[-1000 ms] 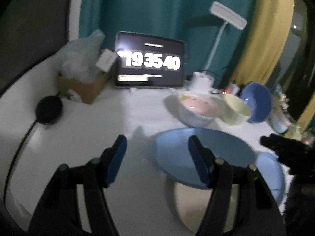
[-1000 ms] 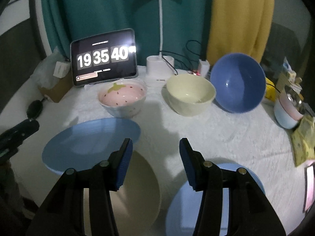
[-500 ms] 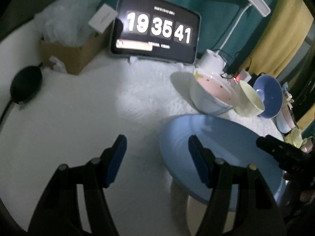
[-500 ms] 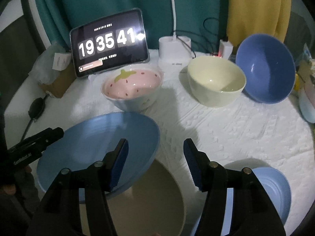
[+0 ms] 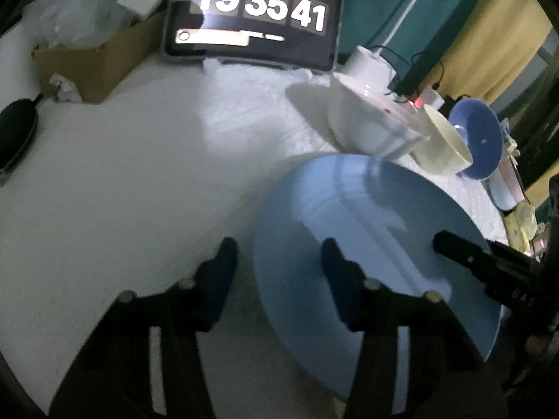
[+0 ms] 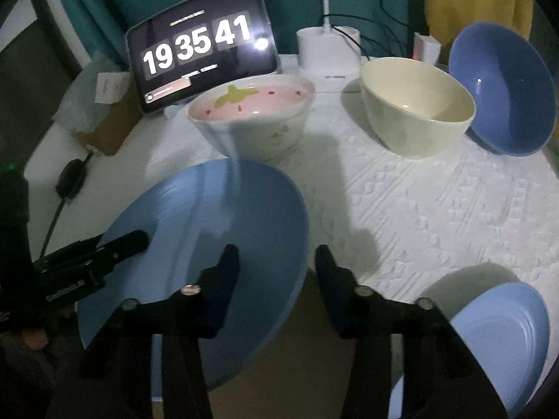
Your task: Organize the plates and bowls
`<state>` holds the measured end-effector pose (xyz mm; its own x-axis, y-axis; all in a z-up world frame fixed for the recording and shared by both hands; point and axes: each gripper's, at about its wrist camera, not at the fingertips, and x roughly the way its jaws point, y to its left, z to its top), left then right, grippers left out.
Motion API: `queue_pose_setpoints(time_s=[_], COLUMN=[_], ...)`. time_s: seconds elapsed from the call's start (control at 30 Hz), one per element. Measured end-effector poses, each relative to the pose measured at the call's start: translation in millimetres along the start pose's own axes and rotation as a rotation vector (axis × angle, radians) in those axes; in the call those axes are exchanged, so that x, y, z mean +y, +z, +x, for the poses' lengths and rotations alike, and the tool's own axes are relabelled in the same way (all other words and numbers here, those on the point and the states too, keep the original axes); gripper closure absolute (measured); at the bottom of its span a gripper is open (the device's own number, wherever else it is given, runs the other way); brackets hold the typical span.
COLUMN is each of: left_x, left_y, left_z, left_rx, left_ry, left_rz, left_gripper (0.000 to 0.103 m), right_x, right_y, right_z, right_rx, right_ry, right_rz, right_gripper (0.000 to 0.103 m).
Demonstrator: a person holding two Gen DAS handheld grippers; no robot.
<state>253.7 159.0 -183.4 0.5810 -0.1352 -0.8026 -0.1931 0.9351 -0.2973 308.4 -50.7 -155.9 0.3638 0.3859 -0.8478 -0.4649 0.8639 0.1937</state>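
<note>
A large light blue plate [image 5: 367, 230] lies on a beige plate [image 6: 311, 342] at the table's near side. My left gripper [image 5: 279, 265] straddles the blue plate's left rim, one finger outside it and one over the plate. Its jaws are closing, and the pads are not pressing on the rim. My right gripper [image 6: 277, 265] straddles the opposite rim of the same blue plate [image 6: 209, 230] in the same way, jaws closing and not gripping. Behind stand a strawberry bowl [image 6: 251, 118], a cream bowl [image 6: 415, 111] and a tilted dark blue bowl [image 6: 503, 87].
A smaller light blue plate [image 6: 489, 342] lies at the near right. A tablet clock [image 6: 199, 56], a white lamp base [image 6: 328, 49] with cables and a cardboard box [image 5: 94, 59] line the back. A black object [image 5: 14, 129] on a cord lies at the left edge.
Both grippers came down and tipped toward the large blue plate. Each now has the plate's rim between its fingers, and both pairs of jaws have narrowed.
</note>
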Motion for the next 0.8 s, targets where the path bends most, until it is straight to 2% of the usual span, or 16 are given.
queue_pose_setpoints(time_s=[0.3,0.8], left_x=[3,-16], left_y=[-2,-22], left_z=[-2,-28], left_rx=[-0.027,-0.075], left_ry=[0.005,0.023], left_rz=[-0.022,0.020], left_gripper=[0.076,0.078], right_x=[-4,-3], right_y=[-5,-23], right_z=[-2,-30], right_rx=[-0.044,-0.091], right_ry=[-0.009,-0.029], right_rz=[0.016,0.007], right_gripper=[0.077,0.078])
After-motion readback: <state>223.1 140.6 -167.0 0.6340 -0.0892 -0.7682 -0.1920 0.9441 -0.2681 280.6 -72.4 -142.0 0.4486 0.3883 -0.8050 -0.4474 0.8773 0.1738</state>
